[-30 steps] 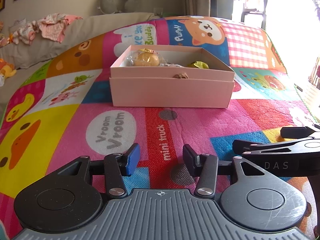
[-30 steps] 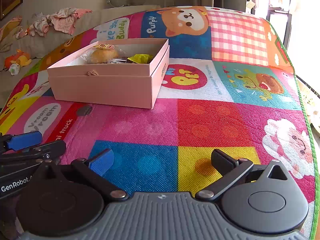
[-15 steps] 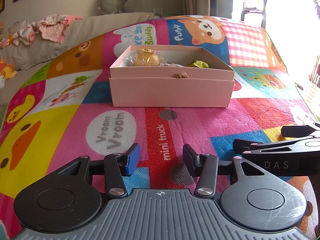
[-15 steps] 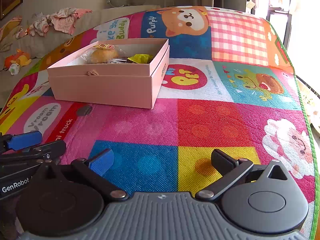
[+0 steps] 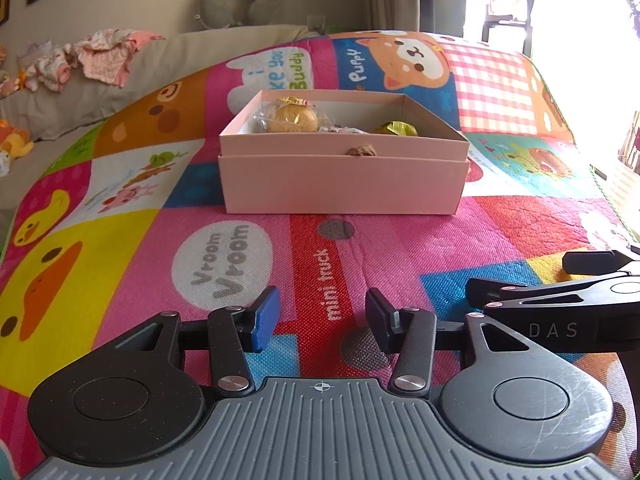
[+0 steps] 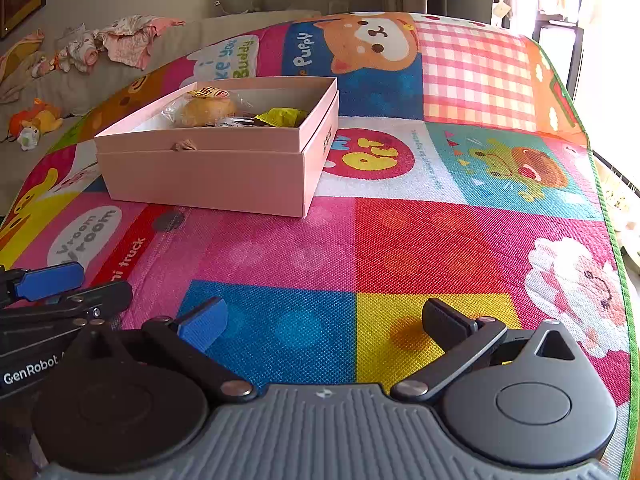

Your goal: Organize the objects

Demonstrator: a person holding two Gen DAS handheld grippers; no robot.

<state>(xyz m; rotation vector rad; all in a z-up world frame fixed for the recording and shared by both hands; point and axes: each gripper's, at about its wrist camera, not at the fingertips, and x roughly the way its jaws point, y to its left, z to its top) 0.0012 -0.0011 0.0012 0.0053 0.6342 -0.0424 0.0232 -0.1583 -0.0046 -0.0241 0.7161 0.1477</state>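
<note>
left gripper [image 5: 318, 318]: low over the play mat, fingers parted with a moderate gap, nothing between them; it points at the long front wall of the box, well short of it.
right gripper [image 6: 322, 320]: just beside the left one, on its right, also low over the mat; fingers spread wide and empty, over the blue and yellow squares.
pink box [image 5: 344, 184]: sits open on the mat ahead of both grippers, its tray nested in a slightly wider base; from the right wrist view it lies ahead and to the left, one corner turned toward the camera [image 6: 208, 176].
wrapped bun [image 5: 292, 118]: inside the box at the far left, in clear crinkled plastic with a yellow label on top.
yellow-green packet [image 5: 396, 128]: inside the box toward the right end, partly hidden by the front wall.
middle of the box: some small wrapped bits lie between the bun and the packet; i cannot tell what they are.
brown tab [image 5: 361, 151]: small, at the middle of the front wall's upper edge.
play mat [image 6: 420, 240]: bright cartoon squares, a duck, a puppy, a frog, a sheep, with "vroom vroom" and "mini truck" lettering near the left gripper.
couch [image 5: 168, 64]: grey, behind the mat, with crumpled pink clothes [image 5: 108, 56] and a small orange plush toy [image 6: 36, 120] on it.
neck pillow [image 5: 240, 0]: grey, against the wall above the couch.
</note>
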